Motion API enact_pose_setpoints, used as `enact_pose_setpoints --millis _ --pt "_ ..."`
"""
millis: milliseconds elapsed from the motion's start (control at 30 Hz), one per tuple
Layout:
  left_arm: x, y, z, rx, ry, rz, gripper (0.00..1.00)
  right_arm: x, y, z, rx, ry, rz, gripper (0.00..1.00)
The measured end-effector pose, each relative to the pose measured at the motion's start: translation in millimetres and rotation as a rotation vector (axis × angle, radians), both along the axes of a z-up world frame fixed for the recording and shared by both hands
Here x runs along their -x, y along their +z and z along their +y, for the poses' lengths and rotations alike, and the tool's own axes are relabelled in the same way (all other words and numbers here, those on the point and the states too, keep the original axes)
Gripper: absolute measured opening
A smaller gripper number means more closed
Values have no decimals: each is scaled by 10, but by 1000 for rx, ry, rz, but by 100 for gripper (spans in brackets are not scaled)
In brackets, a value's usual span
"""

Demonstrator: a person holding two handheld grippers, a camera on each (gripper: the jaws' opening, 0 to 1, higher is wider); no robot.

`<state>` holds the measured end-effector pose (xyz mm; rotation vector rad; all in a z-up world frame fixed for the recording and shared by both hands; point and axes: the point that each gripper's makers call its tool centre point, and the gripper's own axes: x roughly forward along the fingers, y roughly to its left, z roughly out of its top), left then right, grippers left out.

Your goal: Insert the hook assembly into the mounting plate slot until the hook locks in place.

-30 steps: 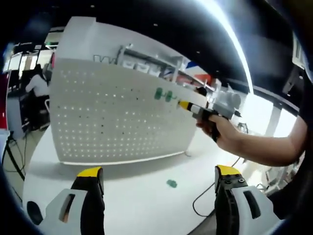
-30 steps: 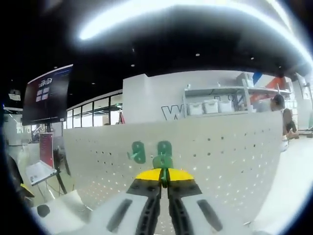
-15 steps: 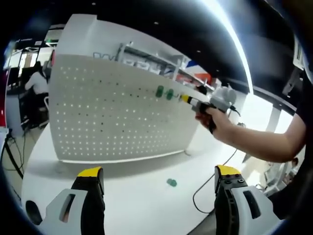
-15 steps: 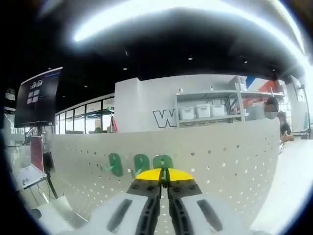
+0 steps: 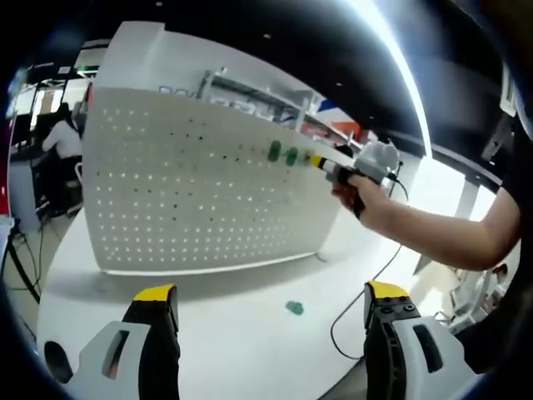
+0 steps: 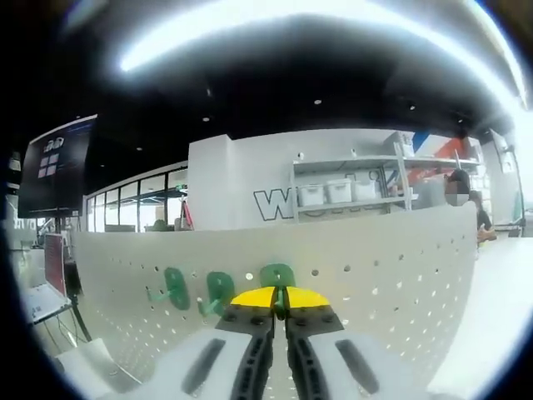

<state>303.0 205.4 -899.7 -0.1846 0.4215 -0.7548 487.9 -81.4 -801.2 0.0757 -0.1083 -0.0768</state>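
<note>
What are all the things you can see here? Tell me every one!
pegboard: one, white with rows of small holes, standing upright on the table.
green hooks on the board: two, near the pegboard's top edge, left of the held one.
held green hook: one, pinched in the right gripper, up against the pegboard.
loose green hook: one, lying on the table in front of the pegboard.
table: one, white, under the pegboard.
cable: one, black, trailing over the table's right side.
shelf with bins: one, white, behind the pegboard.
left gripper: one, yellow-tipped jaws wide apart, over the table.
right gripper: one, jaws closed on the hook.
hand: one, holding the right gripper.
</note>
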Motion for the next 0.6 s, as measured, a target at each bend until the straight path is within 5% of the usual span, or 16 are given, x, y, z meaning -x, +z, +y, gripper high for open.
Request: enact_pose_setpoints --millis 600 --pt "-20 -21 19 1 8 5 92 -70 -62 -30 -6 6 14 1"
